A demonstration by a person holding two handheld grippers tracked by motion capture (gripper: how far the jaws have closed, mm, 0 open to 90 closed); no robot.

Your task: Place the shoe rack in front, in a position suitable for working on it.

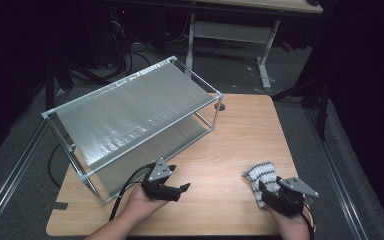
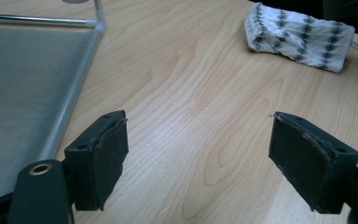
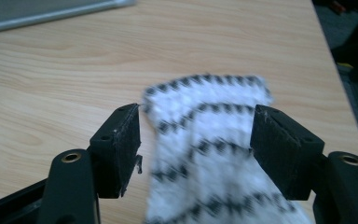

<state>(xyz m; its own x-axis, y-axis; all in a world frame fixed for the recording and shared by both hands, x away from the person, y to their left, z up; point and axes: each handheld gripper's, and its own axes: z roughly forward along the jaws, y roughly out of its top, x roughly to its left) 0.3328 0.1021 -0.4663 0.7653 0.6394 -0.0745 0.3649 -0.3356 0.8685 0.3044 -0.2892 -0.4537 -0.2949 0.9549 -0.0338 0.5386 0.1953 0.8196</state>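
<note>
Our right gripper had its black padded jaws spread wide, with the folded white cloth with rows of small black marks lying loose between them; in the right gripper view a gap showed between the left pad and the fabric, while the right pad stood at the cloth's edge, so we judged nothing was pinched there. Our left gripper also stood wide open and empty, its pads over bare wood, probably held clear so the cloth could be worked by one side alone. The cloth itself lay flat on the light wooden table near the front right, just ahead of our right hand, and well apart from our left gripper in the high view. Farther out, the metal-framed shelf rack with translucent grey panels took up the left rear of the table, its low frame rail running close beside our left gripper, which left little room to swing that way. Between rack and cloth we had a broad stretch of open tabletop. The table's right edge lay near the cloth, so we judged any push rightward risked sending it off.
</note>
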